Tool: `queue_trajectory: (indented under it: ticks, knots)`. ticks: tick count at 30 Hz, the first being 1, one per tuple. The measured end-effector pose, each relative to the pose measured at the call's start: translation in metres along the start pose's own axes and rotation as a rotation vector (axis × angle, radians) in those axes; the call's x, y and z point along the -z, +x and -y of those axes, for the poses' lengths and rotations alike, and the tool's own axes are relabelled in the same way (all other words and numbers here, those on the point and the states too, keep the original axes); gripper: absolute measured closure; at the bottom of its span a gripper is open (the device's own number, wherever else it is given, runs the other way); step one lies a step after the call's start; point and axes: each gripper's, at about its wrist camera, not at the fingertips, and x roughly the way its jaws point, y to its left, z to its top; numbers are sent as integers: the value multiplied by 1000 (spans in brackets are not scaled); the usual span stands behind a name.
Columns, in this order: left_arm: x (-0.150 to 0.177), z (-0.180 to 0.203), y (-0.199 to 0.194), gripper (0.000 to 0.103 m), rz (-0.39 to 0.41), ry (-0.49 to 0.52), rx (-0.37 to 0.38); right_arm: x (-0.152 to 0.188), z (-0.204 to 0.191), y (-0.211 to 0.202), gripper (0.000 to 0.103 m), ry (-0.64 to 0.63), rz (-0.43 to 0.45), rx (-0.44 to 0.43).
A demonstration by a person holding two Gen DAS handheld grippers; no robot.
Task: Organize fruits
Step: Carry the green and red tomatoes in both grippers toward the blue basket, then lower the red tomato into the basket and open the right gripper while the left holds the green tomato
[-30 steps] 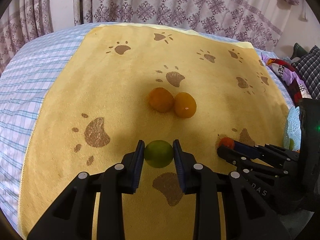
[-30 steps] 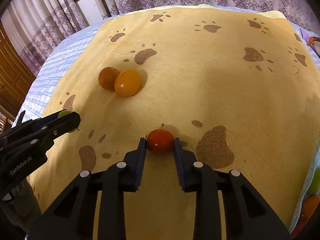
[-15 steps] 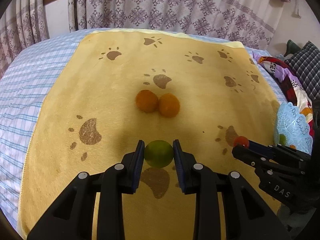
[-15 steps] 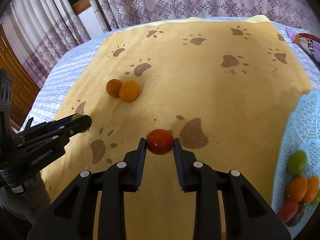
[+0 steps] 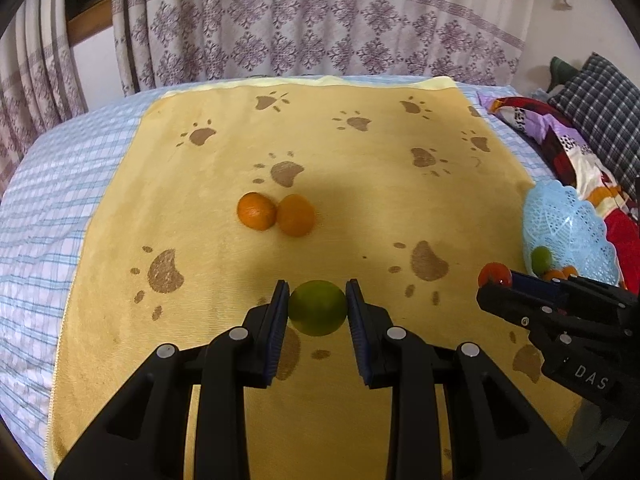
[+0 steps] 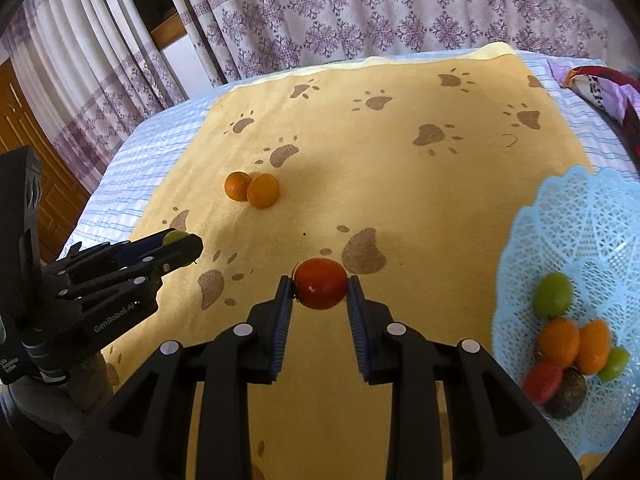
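A yellow blanket (image 5: 360, 184) with brown paw prints covered most of the bed, and at its right edge sat the pale blue basket (image 6: 580, 240), already part filled: a green fruit, two orange ones, a red one, a dark one and another small green one lay bunched in its bottom. So a fair share of the sorting looked done. Out on the blanket, two oranges (image 5: 276, 214) lay touching each other near the middle, well apart from the basket, and those looked like the last loose pieces. The left gripper (image 5: 317, 308) was clenched on a green lime (image 5: 317, 307), pads pressing both sides, held up above the cloth. The right gripper (image 6: 321, 290) was clamped on a red tomato (image 6: 321, 289), also clear of the blanket and the nearer of the two to the basket. Neither fruit was in the basket yet. By the look of it, what remained was to drop the tomato and the lime in, then fetch the two oranges.
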Motion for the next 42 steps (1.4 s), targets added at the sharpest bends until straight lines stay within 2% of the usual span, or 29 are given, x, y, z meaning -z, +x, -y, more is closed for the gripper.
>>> queue_trajectory:
  ticks: [21, 31, 42]
  knots:
    - [8, 50, -20, 74, 16, 96, 52, 26, 35, -58, 74, 65, 58, 28]
    - [11, 77, -30, 74, 27, 152, 73, 41, 73, -99, 74, 142, 125, 83]
    - [10, 110, -39, 74, 37, 219, 102, 48, 116, -121, 74, 255, 180, 140]
